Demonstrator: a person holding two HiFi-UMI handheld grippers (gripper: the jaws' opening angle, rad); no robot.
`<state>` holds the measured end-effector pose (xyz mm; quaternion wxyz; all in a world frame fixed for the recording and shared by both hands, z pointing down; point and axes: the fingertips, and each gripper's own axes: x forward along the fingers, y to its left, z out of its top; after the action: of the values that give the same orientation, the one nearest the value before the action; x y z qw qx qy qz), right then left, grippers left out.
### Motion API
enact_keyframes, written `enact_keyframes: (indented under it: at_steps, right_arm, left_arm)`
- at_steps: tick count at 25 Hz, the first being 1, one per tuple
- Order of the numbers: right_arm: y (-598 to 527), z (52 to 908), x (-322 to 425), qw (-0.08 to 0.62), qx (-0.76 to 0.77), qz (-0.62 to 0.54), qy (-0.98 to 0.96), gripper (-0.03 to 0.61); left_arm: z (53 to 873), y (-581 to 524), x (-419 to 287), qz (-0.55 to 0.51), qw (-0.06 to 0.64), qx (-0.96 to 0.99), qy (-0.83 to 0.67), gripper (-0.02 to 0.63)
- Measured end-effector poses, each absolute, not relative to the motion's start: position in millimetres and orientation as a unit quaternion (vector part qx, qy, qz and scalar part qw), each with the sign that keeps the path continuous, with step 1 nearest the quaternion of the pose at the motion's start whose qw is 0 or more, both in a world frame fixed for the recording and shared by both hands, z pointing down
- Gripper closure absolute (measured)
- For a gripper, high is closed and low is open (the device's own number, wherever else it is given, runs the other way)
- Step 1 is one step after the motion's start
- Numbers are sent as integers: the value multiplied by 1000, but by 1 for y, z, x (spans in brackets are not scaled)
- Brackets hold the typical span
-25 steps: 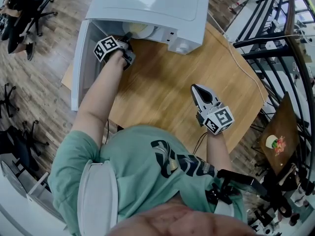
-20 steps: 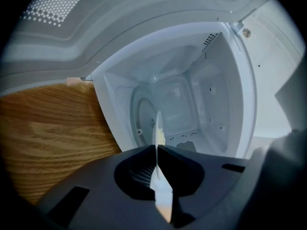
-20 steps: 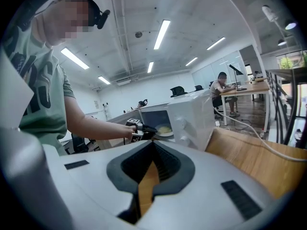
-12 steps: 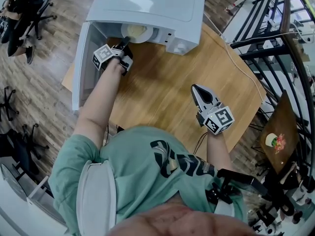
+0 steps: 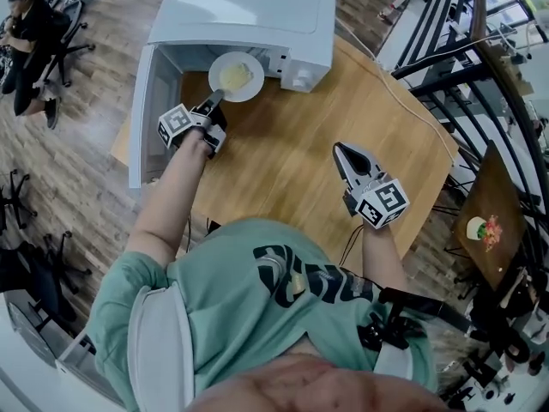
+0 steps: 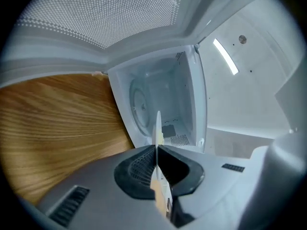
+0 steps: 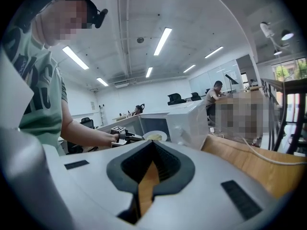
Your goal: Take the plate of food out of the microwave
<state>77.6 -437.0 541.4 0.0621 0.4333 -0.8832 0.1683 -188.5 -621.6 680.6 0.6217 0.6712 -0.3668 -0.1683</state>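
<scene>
A white plate (image 5: 236, 76) with yellow food hangs just outside the mouth of the white microwave (image 5: 249, 15), above the wooden table (image 5: 283, 144). My left gripper (image 5: 214, 100) is shut on the plate's near rim. In the left gripper view the plate (image 6: 157, 126) shows edge-on, pinched in my left gripper (image 6: 157, 150), with the empty microwave cavity (image 6: 165, 97) and its turntable behind it. My right gripper (image 5: 340, 151) hovers over the table's right half, shut and empty. In the right gripper view my right gripper (image 7: 153, 145) looks across at the plate (image 7: 154, 136).
The microwave door (image 5: 141, 118) stands swung open to the left, beside my left arm. A white cable (image 5: 412, 110) runs along the table's right edge. Black railings (image 5: 480, 58) stand at the right. A seated person (image 5: 30, 24) is far off at the upper left.
My left gripper has drawn back from the microwave with the plate, which has come out of the cavity into the open. The right gripper has stayed where it was.
</scene>
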Motion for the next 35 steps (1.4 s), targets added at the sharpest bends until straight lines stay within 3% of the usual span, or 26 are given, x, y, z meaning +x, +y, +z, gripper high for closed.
enact_keyframes:
  at_steps: [17,35]
  right_arm:
    - [-363,492,117,35,501,126,-855,571]
    - [-260,482,223,2,610,117,-784,571]
  left_arm:
    - [597,-534,-139,-140,608,731,-275,597]
    - [583,-458,11,-33,611,775,-161,597]
